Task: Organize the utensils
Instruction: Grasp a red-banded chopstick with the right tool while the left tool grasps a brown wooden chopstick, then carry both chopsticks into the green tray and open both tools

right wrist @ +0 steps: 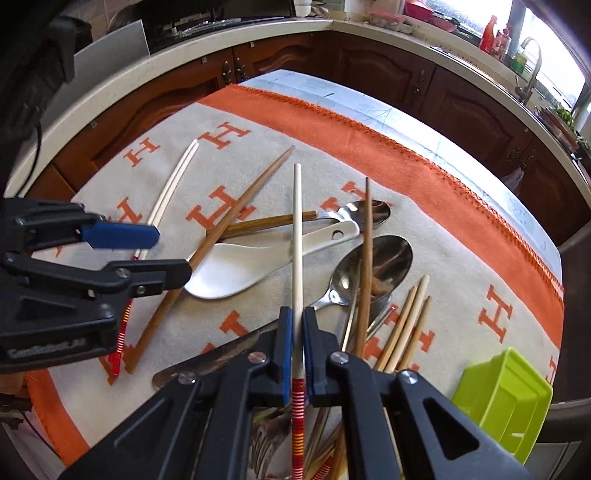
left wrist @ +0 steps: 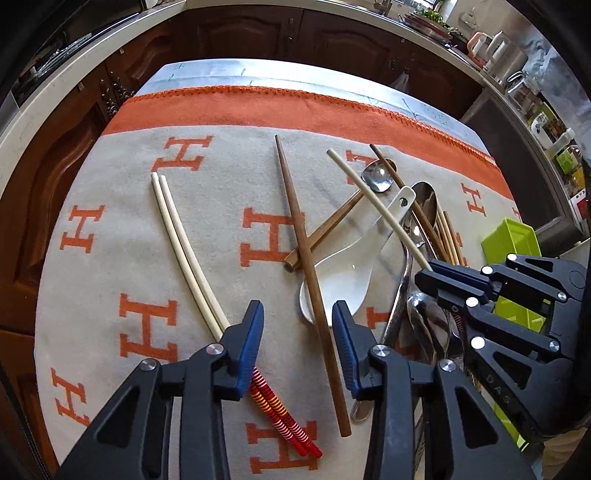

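My right gripper (right wrist: pixel 298 332) is shut on a cream chopstick (right wrist: pixel 297 236) with a red striped end, which points away over the pile. In the left wrist view that gripper (left wrist: pixel 430 271) grips the same chopstick (left wrist: pixel 373 199). My left gripper (left wrist: pixel 299 332) stands open low over the cloth. A long brown chopstick (left wrist: pixel 295 221) runs between its fingers, close to the right one, and no pad presses on it. Its left finger (left wrist: pixel 251 332) lies over a pair of cream chopsticks (left wrist: pixel 181 236). A white ceramic spoon (left wrist: pixel 340 277) lies under the brown chopstick.
The cloth (left wrist: pixel 147 221) is beige with orange letters and covers the table. Metal spoons (right wrist: pixel 373 262), bamboo chopsticks (right wrist: pixel 406 325), a knife (right wrist: pixel 221 354) and a fork (right wrist: pixel 266 439) lie heaped on the right. A lime green tray (right wrist: pixel 506 395) stands at the right edge. Dark cabinets (left wrist: pixel 240 33) ring the table.
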Tool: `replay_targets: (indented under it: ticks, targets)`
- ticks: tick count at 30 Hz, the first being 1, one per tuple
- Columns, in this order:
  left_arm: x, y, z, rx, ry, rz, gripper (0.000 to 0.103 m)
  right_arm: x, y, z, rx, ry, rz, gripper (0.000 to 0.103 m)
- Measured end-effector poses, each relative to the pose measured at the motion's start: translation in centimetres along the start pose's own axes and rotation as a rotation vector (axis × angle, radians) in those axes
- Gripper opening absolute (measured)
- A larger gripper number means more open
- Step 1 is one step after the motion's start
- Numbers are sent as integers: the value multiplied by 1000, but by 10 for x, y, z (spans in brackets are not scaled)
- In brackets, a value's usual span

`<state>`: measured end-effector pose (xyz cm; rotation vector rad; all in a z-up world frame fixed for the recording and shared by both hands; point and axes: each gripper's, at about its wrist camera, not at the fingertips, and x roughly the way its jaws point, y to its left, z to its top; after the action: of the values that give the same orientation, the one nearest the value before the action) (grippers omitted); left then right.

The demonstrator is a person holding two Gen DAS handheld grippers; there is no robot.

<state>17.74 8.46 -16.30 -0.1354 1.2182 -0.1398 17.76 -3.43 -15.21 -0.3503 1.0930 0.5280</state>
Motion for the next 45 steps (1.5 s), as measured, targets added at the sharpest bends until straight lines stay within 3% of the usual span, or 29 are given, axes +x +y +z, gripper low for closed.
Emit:
replay_targets:
  ticks: [6,8,10,17,20,25,32,39,41,44,45]
  targets:
    - [10,-3,-3,0,20,2,20,-23,-15,-5,85,-66,29,5]
    - [11,-5,-2,-6,16,9,6,-33,-23,-7,125,-93,41,5]
    - [8,-6,-3,-14,6,30,5,-42,-30,-11,167,-115,59,5]
    - [-20,-13,-20,-18,-40,79,4,-74,-68,-42,415,-173,169,5]
    - [-37,-25,-29,-19,-44,49,4,-87,-80,-65,525,-184,200,5]
    - [-72,-73,-43,54,-79,-38,4,-110,-98,-110,683,-162,170,5]
    - [-74,-171,-55,200,-21,-176,4,-111,-119,-164,765,-85,81,5]
    - [-44,-228,-64,252,100,-222,5,-98,-141,-188,808,-10,6,6]
    - [-38,-233,-66,261,115,-208,11,-103,-139,-190,797,-19,-11,6]
    - [-38,-234,-69,271,117,-198,23,-111,-134,-190,776,-35,-16,16]
    - [-39,-235,-70,271,114,-192,25,-113,-133,-192,772,-39,-24,26]
